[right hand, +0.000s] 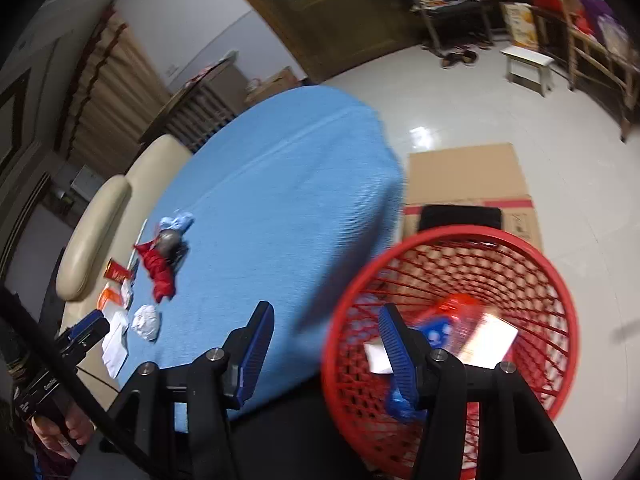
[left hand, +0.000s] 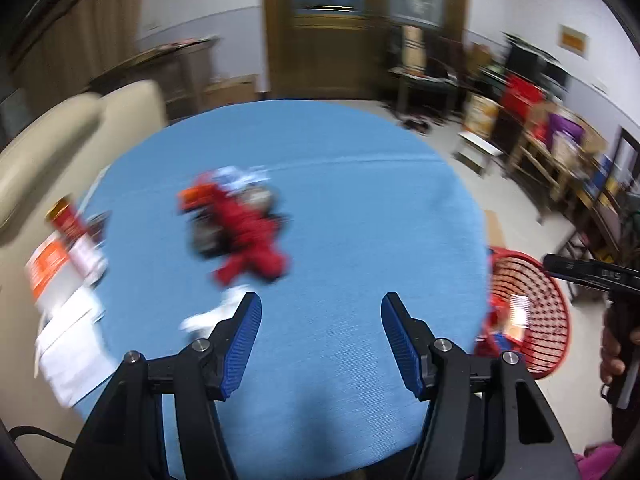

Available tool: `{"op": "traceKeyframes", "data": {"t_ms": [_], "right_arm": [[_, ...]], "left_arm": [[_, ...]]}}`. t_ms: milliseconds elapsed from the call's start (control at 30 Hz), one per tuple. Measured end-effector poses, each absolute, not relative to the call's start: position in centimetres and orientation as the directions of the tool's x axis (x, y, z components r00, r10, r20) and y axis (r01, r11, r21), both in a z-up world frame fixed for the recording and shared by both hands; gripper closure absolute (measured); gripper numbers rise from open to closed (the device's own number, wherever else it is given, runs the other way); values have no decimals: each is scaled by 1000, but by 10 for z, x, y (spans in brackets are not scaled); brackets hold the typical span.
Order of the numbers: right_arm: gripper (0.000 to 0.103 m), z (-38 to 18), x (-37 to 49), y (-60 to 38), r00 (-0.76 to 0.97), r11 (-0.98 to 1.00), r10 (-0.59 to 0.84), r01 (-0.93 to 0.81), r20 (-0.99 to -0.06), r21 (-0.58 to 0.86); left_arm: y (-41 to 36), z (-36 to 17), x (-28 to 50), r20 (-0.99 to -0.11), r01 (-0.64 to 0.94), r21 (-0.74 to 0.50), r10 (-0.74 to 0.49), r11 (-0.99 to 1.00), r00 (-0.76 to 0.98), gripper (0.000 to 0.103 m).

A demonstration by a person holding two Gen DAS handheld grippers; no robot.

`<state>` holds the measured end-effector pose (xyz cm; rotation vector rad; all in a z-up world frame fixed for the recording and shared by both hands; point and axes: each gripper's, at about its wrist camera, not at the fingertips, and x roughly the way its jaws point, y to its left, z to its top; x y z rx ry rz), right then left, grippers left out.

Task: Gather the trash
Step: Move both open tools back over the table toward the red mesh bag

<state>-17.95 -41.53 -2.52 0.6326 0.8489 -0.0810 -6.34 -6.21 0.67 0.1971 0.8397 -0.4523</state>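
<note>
No writing can be made out for certain in either view. The red packet (right hand: 117,271) at the edge of the blue table (right hand: 280,184) bears yellowish marks too blurred to read, and so does the orange and white paper (left hand: 47,264) beside it. White lettering shows on the black body of the other handheld gripper (left hand: 600,276), and an orange sign (left hand: 573,39) hangs on the far wall, but neither can be read.
</note>
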Motion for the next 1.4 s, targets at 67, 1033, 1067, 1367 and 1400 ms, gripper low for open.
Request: {"op": "traceKeyframes", "data": {"t_ms": [67,1033,1067,1367,1400], "right_arm": [[44,-20,-168,-400,668,828,194,281,-718,485],[44,30,-121,-215,642,941,308,-97,-702,323],[44,30,-118,-213,639,940,312,-102,-703,324],[44,17,-94,-204,617,928,346,-112,-706,356],[44,12,-91,-204,611,924,353,-111,-709,365]], "left_arm": [[-35,4,-62,-749,403,3,-265,915,607,40],[73,-26,-73,-789,115,13,-60,993,611,40],[74,-24,-70,-787,105,23,-47,994,615,40],[73,-26,-50,-787,89,67,-2,994,616,40],[71,-27,-48,-790,90,72,1,993,613,40]]}}
